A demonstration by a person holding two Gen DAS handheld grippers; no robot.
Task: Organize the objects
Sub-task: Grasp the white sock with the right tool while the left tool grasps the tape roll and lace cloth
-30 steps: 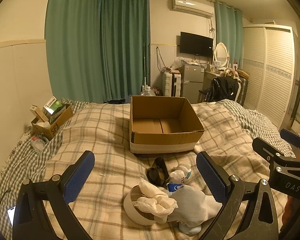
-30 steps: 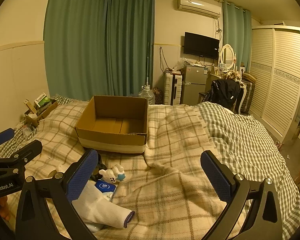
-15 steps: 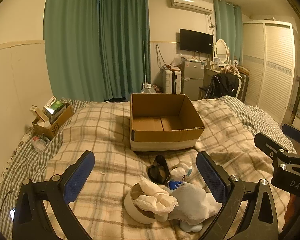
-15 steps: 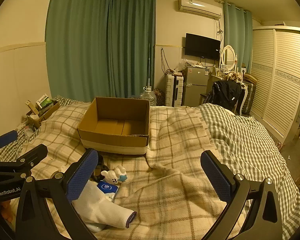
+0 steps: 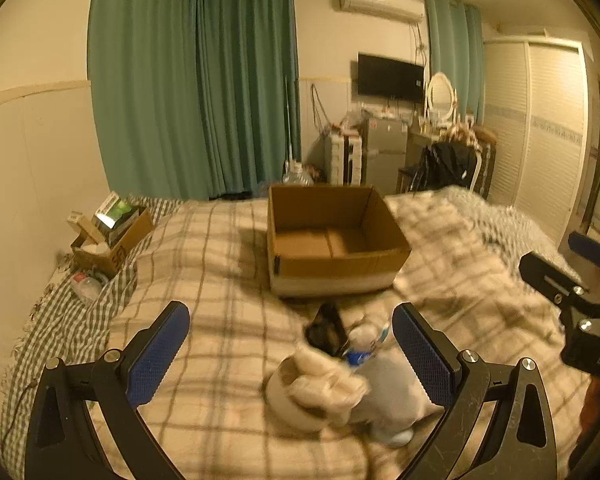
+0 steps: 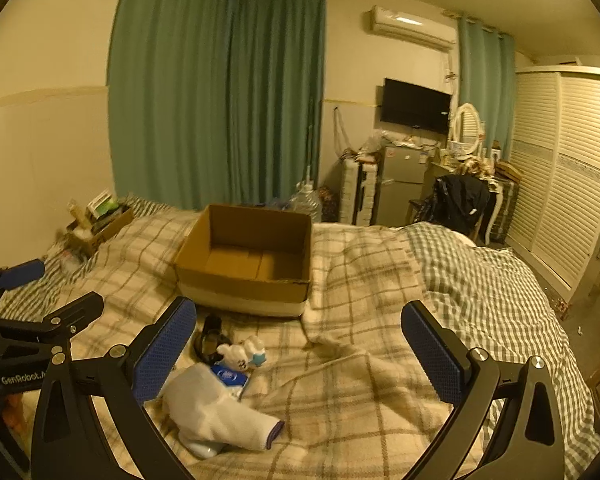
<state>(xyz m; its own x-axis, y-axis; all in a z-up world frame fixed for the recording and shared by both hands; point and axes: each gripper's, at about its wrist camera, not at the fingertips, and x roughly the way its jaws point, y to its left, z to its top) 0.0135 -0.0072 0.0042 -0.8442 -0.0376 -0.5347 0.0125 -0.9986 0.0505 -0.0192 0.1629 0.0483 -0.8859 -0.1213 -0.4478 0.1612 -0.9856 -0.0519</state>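
right wrist: one cardboard box (image 6: 245,266), one white sock (image 6: 219,416).

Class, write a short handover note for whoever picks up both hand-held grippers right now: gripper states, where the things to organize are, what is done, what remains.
Left hand-held gripper: open, holding nothing, above the pile.
Right hand-held gripper: open, holding nothing, just right of the pile.
Open brown cardboard box: on the plaid blanket, nothing in it.
Pile in front of the box: white sock, small white plush toy, blue-labelled packet, black glasses, round cream bowl with crumpled cloth.
Done: nothing boxed yet.
Left: probably move each piece into the box.
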